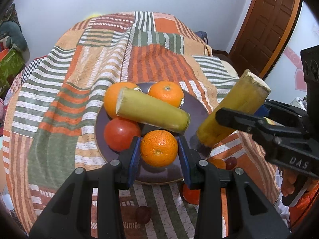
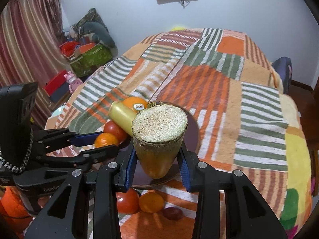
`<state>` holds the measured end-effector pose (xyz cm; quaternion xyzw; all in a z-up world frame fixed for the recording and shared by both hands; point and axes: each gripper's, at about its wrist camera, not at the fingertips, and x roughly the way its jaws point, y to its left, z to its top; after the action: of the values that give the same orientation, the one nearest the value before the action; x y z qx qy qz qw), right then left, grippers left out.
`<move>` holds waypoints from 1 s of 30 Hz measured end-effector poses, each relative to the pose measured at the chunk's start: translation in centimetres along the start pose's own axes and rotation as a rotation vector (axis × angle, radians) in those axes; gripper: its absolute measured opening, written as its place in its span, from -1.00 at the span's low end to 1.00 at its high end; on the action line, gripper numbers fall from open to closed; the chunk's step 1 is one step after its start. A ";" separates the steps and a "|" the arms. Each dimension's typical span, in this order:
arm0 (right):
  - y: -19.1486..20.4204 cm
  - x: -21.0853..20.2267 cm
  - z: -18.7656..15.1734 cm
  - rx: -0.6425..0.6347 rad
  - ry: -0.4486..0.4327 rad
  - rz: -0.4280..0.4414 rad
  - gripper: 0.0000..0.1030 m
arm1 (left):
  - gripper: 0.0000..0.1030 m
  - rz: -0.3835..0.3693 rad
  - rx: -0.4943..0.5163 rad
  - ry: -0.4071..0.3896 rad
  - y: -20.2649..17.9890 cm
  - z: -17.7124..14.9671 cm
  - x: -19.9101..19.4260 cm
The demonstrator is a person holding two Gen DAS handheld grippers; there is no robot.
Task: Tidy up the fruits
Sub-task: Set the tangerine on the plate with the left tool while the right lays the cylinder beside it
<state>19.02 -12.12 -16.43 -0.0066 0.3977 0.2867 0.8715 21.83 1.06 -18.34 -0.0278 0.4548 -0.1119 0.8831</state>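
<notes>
A dark purple plate (image 1: 196, 103) on the striped cloth holds a large orange (image 1: 113, 99), a mandarin (image 1: 166, 92), a red tomato (image 1: 120, 134) and a yellow sugarcane piece (image 1: 153, 112) lying across them. My left gripper (image 1: 158, 149) has its blue pads on either side of a mandarin (image 1: 159, 148) at the plate's near edge. My right gripper (image 2: 157, 159) is shut on a second sugarcane piece (image 2: 159, 137), tilted over the plate's right rim (image 2: 194, 131); it also shows in the left wrist view (image 1: 231, 111).
Loose fruit lies on the cloth before the plate: a tomato (image 2: 127, 201), an orange (image 2: 151, 202) and a dark red fruit (image 2: 173, 213). Boxes and cushions (image 2: 89, 55) stand by the curtain at left. A wooden door (image 1: 265, 25) is at right.
</notes>
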 end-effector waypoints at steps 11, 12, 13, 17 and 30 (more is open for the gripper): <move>-1.4 1.9 0.2 0.069 0.022 0.043 -0.32 | -0.27 -0.015 -0.006 0.047 0.0 -0.1 2.1; -1.4 2.1 0.3 0.076 0.018 0.044 -0.32 | -0.27 -0.016 -0.006 0.049 0.0 -0.1 2.2; -1.5 2.2 0.4 0.079 0.013 0.039 -0.31 | -0.27 -0.017 -0.007 0.052 -0.1 0.0 2.4; -1.7 2.3 0.6 0.070 0.001 0.003 -0.27 | -0.27 -0.017 -0.008 0.057 -0.1 0.3 2.9; -3.7 3.7 1.0 0.116 0.032 -0.012 -0.12 | -0.27 -0.001 -0.014 0.048 0.0 1.0 3.6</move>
<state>23.48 -13.12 -19.13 0.0368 0.4276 0.2576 0.8657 24.66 0.18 -20.66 -0.0316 0.4767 -0.1098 0.8716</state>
